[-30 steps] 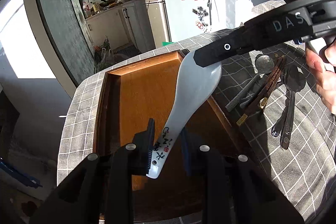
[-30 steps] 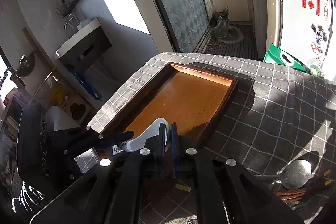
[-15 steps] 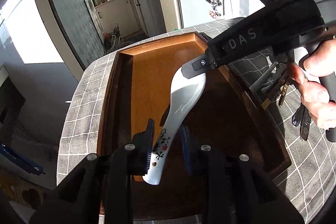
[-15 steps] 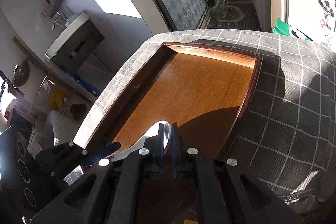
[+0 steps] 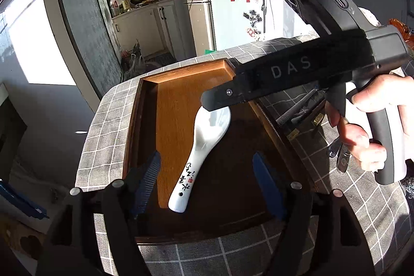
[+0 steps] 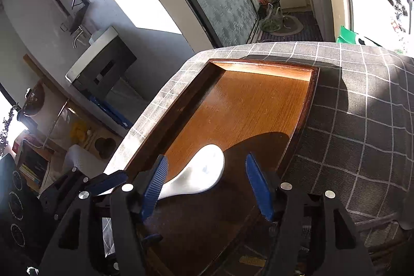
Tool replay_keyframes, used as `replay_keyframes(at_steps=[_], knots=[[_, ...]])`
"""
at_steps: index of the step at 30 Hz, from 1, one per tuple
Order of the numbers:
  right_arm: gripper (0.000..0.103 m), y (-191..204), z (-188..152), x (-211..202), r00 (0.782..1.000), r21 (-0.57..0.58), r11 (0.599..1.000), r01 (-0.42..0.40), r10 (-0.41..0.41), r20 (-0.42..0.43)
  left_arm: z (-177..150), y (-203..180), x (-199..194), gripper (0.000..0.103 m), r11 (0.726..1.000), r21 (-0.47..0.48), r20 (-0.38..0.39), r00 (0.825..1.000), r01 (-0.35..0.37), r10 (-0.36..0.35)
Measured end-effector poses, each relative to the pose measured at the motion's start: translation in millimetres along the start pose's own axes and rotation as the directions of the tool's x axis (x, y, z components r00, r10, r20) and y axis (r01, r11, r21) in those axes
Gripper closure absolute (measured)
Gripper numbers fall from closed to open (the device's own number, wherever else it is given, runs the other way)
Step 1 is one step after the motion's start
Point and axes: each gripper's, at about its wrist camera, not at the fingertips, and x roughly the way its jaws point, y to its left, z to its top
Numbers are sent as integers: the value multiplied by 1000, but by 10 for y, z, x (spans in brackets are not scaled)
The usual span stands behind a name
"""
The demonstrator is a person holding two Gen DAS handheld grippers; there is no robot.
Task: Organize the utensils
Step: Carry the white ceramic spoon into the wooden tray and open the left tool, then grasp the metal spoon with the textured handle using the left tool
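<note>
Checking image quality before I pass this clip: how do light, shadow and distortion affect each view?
Left wrist view: hard sunlight; shadow covers the near half of the wooden tray, the white spoon half lit; fisheye bends the fridge. Right wrist view: window blown out, fridge side overexposed, a curved shadow over the tray's near end; sharp, no motion blur.

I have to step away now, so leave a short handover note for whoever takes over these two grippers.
Left gripper: open, jaws just opened, holding nothing.
Right gripper: open, jaws just opened, holding nothing.
White ceramic spoon: lying loose in the wooden tray, handle between the left jaws, bowl between the right.
Done: spoon placed in the tray.
Left: remaining utensils lie on the checked cloth beside the tray, not yet moved.
</note>
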Motion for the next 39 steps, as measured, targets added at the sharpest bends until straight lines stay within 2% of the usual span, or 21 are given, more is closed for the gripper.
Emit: replay_keyframes(at_steps=[3,5,9,13,16,18,20,22,28,29,30,32,35,39], knots=[[34,-106,-59,-410,998,-8,999,32,-32,45,34,-120,-84,16,998,-15,28,998,63,-63],[33,-263,-123,-718,995,10,997,70,-71,71,57,-257,-109,15,995,-4,37,994,99,-98],[31,-691,-332,-1336,975,81,982,171,-180,132,110,-554,-84,12,987,32,45,987,155,-156],[31,-1103,-534,-1688,958,164,961,223,-246,143,160,-833,7,12,979,76,35,981,190,-193],[35,-1356,-620,-1728,955,212,948,237,-268,129,191,-1024,74,12,971,122,33,977,207,-212],[52,-1477,-640,-1671,958,226,945,238,-267,107,227,-1121,130,12,967,139,26,975,213,-219],[63,-1545,-638,-1575,959,215,945,245,-268,86,273,-1186,193,16,965,153,16,976,213,-218],[65,-1593,-616,-1469,958,207,945,255,-275,76,326,-1211,272,28,964,165,2,978,207,-210],[65,-1717,-492,-1079,964,190,947,259,-265,7,460,-1177,495,29,966,136,-30,976,218,-216],[68,-1720,-484,-1020,965,182,948,260,-264,-6,471,-1167,522,29,967,139,-34,977,213,-210],[80,-1716,-476,-972,963,172,948,266,-268,-13,482,-1161,546,28,967,143,-36,978,209,-206],[91,-1700,-466,-944,963,154,951,267,-270,0,501,-1141,601,28,967,150,-43,979,205,-201],[94,-1648,-431,-1048,971,137,965,222,-232,63,530,-1124,695,28,968,159,-57,980,196,-189],[100,-1509,-350,-1367,981,102,988,115,-130,147,583,-1118,764,28,966,172,-56,981,191,-184]])
